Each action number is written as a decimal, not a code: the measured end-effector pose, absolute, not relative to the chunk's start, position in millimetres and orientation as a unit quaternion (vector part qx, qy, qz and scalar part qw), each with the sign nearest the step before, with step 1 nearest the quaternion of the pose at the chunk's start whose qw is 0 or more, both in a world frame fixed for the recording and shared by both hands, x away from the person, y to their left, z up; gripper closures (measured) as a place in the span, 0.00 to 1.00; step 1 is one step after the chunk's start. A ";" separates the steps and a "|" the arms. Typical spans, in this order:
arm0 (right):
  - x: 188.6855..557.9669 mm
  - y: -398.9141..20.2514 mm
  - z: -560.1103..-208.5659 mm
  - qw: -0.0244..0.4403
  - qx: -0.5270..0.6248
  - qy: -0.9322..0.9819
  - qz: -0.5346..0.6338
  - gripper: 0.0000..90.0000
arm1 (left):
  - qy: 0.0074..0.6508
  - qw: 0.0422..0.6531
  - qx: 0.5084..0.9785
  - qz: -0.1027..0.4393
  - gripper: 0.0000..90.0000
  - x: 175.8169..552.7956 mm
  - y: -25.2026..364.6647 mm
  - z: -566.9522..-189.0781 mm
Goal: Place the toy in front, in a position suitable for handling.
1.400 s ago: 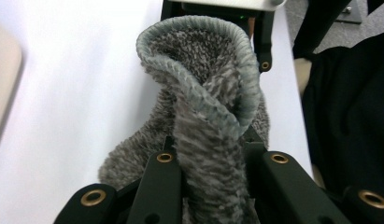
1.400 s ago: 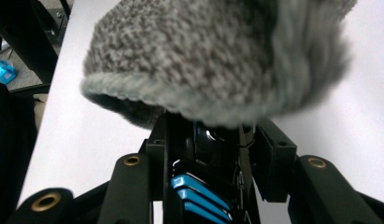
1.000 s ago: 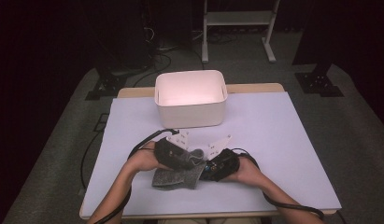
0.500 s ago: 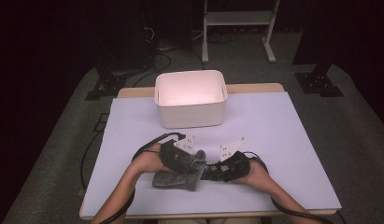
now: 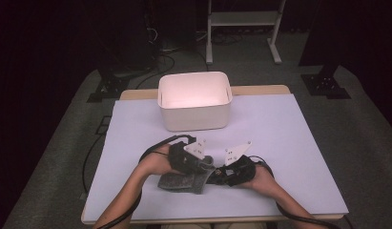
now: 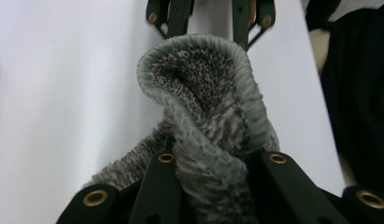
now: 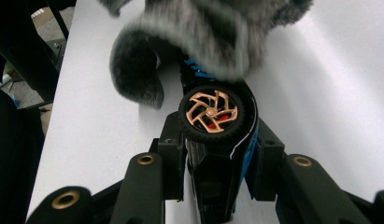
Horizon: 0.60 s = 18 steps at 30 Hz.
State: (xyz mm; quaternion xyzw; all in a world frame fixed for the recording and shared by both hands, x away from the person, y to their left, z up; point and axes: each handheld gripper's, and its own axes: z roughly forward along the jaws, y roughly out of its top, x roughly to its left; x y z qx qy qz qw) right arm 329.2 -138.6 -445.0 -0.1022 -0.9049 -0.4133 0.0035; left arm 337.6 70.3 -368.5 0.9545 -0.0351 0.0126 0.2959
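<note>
1. Clearly, the grey sock [image 6: 203,116] is soft, light and floppy knit; it lies on the bench [image 5: 289,143] well in front of the white bin [image 5: 194,101], between the 2 hands.
2. The left claw [image 6: 210,163] is clamped on the sock's ribbed cuff, which bunches and folds between its jaws and gapes open beyond them.
3. The cuff's thick rim looks like the best hold: it stretches without slipping.
4. The right claw [image 7: 217,154] grips a toy car [image 7: 216,135], hard, smooth plastic, light, held across its body, nose touching the sock's mouth.
5. Its wheel may snag on the knit loops.
</note>
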 end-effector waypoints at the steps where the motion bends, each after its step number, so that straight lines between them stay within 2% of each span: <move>1: 328.4 -138.8 -445.3 0.002 -0.105 -0.904 -0.414 0.70 | -0.039 0.299 0.953 0.010 0.86 338.4 66.4 -368.7; 10: 328.6 -139.8 -449.5 0.008 -0.117 -0.894 -0.432 0.70 | -0.061 0.305 0.950 -0.016 0.86 342.9 37.0 -371.8; 18: 327.2 -140.6 -450.7 0.004 -0.112 -0.900 -0.422 0.71 | -0.041 0.305 0.951 -0.018 0.86 344.1 63.8 -372.9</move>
